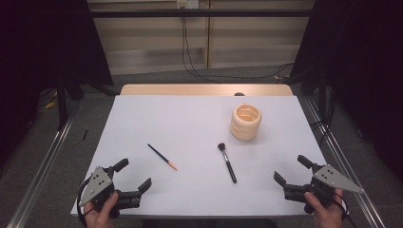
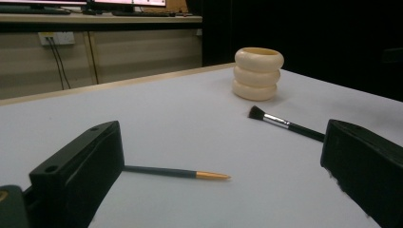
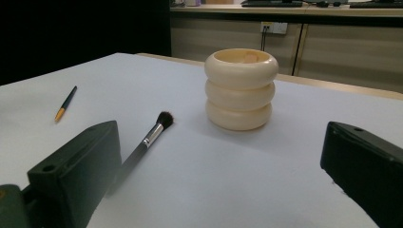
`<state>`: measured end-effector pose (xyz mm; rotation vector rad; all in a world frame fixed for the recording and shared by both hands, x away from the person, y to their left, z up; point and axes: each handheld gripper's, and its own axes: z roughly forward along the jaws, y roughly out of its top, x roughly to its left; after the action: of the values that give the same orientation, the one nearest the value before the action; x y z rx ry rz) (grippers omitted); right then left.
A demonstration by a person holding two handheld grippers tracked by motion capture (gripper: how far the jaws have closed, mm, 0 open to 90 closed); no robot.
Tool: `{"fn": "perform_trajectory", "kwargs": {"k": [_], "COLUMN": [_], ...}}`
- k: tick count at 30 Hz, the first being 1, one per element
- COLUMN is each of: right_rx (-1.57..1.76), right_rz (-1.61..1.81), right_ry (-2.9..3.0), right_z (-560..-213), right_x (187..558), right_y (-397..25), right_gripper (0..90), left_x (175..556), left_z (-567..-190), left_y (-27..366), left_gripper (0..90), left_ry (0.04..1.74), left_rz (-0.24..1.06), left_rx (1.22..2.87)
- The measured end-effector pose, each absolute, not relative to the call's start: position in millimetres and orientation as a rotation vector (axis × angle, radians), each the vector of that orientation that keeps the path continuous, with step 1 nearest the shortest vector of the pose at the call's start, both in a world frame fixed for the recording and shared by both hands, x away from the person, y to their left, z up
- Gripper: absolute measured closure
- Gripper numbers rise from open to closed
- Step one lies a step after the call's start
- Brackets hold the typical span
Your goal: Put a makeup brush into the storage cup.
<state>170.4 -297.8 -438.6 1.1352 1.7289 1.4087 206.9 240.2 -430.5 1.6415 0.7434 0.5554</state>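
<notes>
- The left tool [image 1: 135,176] sits at the near left corner of the bench [image 1: 190,118], held in the person's left hand [image 1: 102,213]; its jaws stand wide apart with nothing between them.
- The right tool [image 1: 291,170] sits at the near right corner, held in the person's right hand [image 1: 325,213]; its jaws are likewise spread wide and hold nothing.
- A thin dark pencil with an orange tip [image 1: 162,156] lies flat on the white bench top, ahead of the left tool and a little to its right. In the left gripper view the pencil [image 2: 178,173] lies just beyond the jaws, its orange tip pointing right.
- A makeup brush [image 1: 227,162] with a black handle and dark bristles lies flat near the middle of the bench, between the pencil and the right tool, bristles pointing away from the person. In the right gripper view the brush [image 3: 149,137] runs from behind the left-hand jaw up toward the holder.
- A cream holder shaped like three stacked rings [image 1: 245,122] stands upright beyond the brush, toward the far right of the bench; it is apart from the brush.
- Both tools are apart from every item.
</notes>
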Motion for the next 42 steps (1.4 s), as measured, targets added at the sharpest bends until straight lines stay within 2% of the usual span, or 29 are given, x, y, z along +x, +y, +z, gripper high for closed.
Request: {"fn": "perform_trajectory", "kwargs": {"k": [15,25,42], "right_rx": [1.157,1.131,1.122], "right_rz": [1.415,1.432,1.432], "right_ry": [1.746,1.793,1.801], "right_z": [-440.7,-440.5,-439.6], "right_x": [171.0,172.6,170.3], "right_y": [-297.7,-292.7,-290.9], "right_gripper": [0.0,0.0,0.0], "left_x": [207.7,207.0,222.8], "left_z": [-430.9,-421.4,-402.2], "left_y": [239.5,237.4,229.2], "left_gripper": [0.8,1.0,0.5], "left_ry": [0.714,0.726,0.685], "left_rz": [0.486,0.536,0.542], "left_rx": [1.648,1.663,1.678]}}
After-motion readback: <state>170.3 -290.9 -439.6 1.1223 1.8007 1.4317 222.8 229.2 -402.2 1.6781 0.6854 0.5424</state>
